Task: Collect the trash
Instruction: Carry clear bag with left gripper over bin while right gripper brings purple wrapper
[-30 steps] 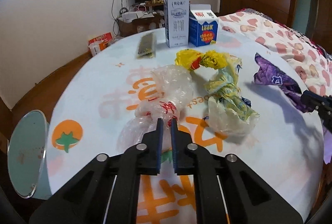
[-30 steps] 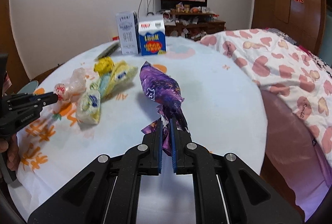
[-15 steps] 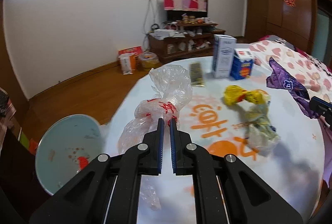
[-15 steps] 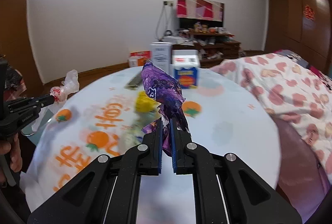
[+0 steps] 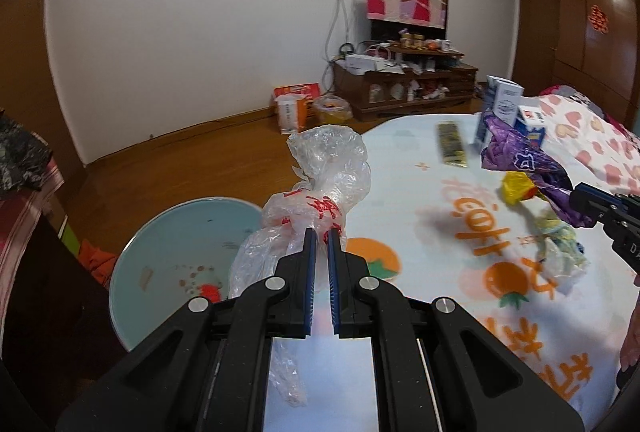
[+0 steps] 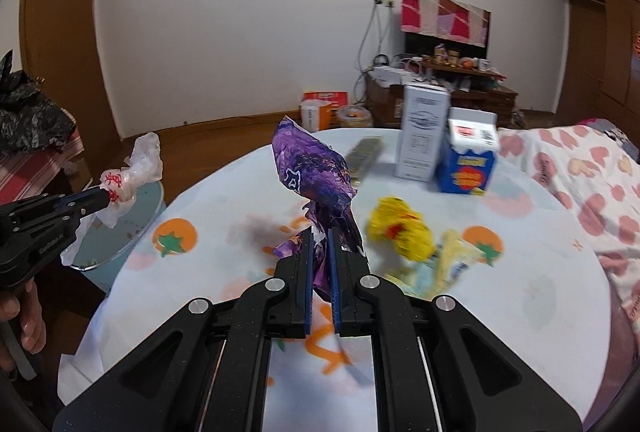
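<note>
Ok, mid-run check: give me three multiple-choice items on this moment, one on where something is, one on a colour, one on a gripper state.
1. Where does the clear plastic bag hang?
A. over the round table's left edge, by the pale blue bin
B. on the bedspread
C. between the two cartons

2. What colour is the wrapper in the right gripper?
A. green
B. purple
C. white

3. How is the left gripper?
A. wide open, empty
B. out of view
C. shut on the bag

Answers: 1 A, the left wrist view shows the bag raised with the bin just behind it. 2 B, purple foil stands between the blue pads. 3 C, its pads pinch the bag's knotted neck.
</note>
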Demonstrator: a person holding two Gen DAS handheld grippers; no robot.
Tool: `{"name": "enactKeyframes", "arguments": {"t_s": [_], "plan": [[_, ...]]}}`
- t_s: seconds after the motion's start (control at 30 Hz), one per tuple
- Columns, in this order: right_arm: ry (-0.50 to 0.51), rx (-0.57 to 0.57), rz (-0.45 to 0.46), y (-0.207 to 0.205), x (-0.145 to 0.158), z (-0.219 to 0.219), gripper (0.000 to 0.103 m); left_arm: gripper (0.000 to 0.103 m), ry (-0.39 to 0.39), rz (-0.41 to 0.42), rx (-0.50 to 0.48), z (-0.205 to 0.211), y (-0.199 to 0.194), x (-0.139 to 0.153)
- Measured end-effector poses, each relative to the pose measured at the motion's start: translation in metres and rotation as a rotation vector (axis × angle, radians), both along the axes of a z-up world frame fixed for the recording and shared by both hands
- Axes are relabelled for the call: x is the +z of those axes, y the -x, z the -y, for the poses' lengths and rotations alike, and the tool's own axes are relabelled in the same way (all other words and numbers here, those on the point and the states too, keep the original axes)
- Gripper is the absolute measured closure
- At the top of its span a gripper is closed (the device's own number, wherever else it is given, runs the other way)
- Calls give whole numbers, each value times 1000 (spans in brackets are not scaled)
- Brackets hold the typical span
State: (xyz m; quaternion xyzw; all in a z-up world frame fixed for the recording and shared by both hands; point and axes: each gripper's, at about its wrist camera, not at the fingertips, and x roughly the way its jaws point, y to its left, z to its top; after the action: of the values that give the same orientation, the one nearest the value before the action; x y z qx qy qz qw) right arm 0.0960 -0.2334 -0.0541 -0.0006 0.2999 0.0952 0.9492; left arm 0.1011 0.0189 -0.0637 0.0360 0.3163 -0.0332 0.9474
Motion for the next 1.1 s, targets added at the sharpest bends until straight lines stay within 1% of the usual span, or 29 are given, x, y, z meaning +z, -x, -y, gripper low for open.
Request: {"name": "enactKeyframes", "arguments": {"t_s": [0.2,0.4,0.73,1.1], "plan": [[13,48,-13,-18,-5,-29,95,97,2,-3,52,-25,-3,-1],[12,86,-18,-33,-10,-50,95,97,2,0,95,-45,-3,-3],[11,160,-12,-46,-16,-93,95,97,-5,-2,151,-72,0,-6],[12,210,-8,-53,-16,-120,95,97,-8,-11,201,-95,4,-11]]}}
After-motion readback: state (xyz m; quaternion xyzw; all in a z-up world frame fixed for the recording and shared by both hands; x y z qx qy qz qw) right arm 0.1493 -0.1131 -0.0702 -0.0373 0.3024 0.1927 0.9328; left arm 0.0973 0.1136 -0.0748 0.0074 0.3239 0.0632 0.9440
